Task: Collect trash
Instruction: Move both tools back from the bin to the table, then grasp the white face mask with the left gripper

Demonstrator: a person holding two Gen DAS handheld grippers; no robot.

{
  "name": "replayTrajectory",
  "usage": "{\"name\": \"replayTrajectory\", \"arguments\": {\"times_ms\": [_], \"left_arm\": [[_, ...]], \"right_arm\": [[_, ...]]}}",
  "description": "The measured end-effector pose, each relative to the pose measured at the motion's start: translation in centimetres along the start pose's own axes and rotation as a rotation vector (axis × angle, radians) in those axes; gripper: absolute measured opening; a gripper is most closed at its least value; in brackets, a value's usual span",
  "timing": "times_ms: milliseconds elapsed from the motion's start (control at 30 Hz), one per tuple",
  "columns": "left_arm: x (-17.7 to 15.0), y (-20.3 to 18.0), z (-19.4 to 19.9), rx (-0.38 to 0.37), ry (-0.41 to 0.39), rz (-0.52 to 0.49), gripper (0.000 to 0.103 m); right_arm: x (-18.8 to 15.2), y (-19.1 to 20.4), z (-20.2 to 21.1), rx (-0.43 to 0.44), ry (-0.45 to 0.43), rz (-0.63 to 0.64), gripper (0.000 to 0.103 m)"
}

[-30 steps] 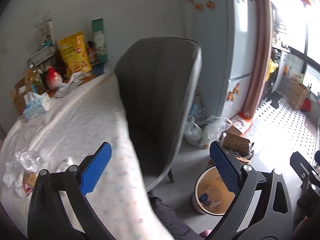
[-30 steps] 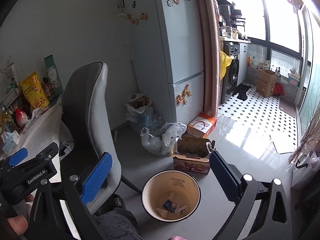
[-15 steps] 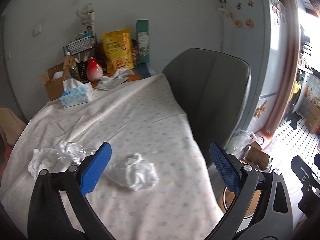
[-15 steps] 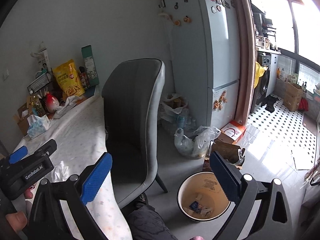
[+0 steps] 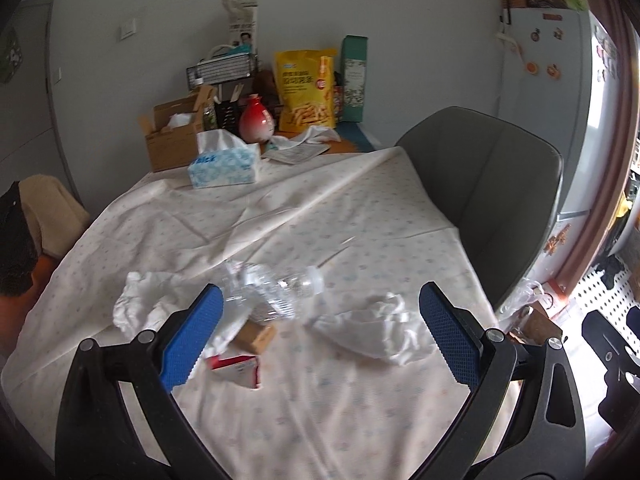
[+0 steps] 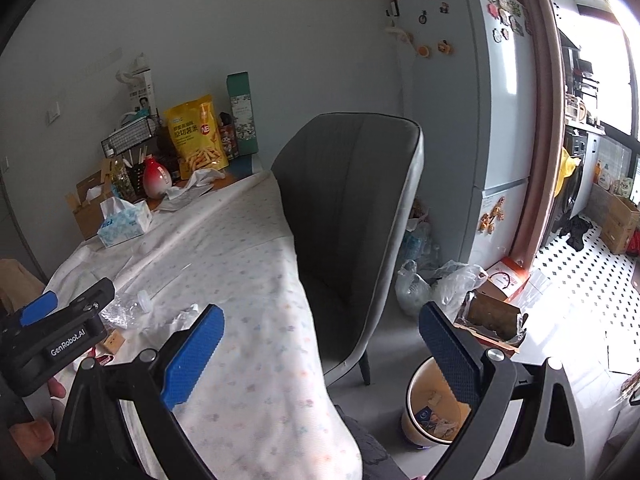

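Observation:
My left gripper (image 5: 320,336) is open and empty above the table's near part. Below it on the white tablecloth (image 5: 320,220) lie a crushed clear plastic bottle (image 5: 276,288), a crumpled white tissue (image 5: 376,332) on the right, another white tissue (image 5: 140,300) on the left, a small brown box (image 5: 256,336) and a red-and-white wrapper (image 5: 240,368). My right gripper (image 6: 320,352) is open and empty over the table's right edge. The yellow trash bin (image 6: 436,412) stands on the floor, with some scraps inside. The left gripper also shows in the right wrist view (image 6: 52,332).
A grey chair (image 5: 488,196) stands at the table's right side. At the table's far end are a tissue box (image 5: 224,164), a cardboard box (image 5: 172,136), a red vase (image 5: 256,124) and a yellow snack bag (image 5: 306,88). Bags (image 6: 436,284) and a fridge (image 6: 472,120) stand beyond the chair.
Both grippers have swung left, from the floor and bin toward the table. The trash on the cloth now sits between my left gripper's fingers in view. Both stay open.

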State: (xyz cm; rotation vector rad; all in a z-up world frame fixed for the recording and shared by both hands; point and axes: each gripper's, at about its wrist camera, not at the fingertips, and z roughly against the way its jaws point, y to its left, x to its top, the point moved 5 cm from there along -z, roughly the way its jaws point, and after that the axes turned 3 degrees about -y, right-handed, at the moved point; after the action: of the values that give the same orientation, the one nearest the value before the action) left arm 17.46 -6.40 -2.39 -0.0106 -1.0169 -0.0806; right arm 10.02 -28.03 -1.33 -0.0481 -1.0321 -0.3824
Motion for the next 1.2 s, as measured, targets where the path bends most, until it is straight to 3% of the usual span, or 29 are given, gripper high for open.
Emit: {"name": "replayTrajectory", "arguments": {"times_ms": [167, 500, 1067, 1200], "left_arm": [[-0.8, 3.7, -0.1, 0.042, 0.018, 0.037, 0.096], [-3.2, 9.0, -2.0, 0.083, 0.111, 0.075, 0.072], [-5.2, 8.8, -6.2, 0.025, 0.205, 0.048, 0.065], [-5.8, 9.1, -6.7, 0.008, 0.241, 0.067, 0.012]], "right_arm": [[-0.6, 4.1, -0.4, 0.048, 0.016, 0.045, 0.096], [-1.8, 9.9, -1.2, 0.114, 0.046, 0.109, 0.095], [-2.7, 11.7, -3.2, 0.095, 0.084, 0.130, 0.095], [-3.1, 11.9, -3.6, 0.092, 0.095, 0.130, 0.095]]}}
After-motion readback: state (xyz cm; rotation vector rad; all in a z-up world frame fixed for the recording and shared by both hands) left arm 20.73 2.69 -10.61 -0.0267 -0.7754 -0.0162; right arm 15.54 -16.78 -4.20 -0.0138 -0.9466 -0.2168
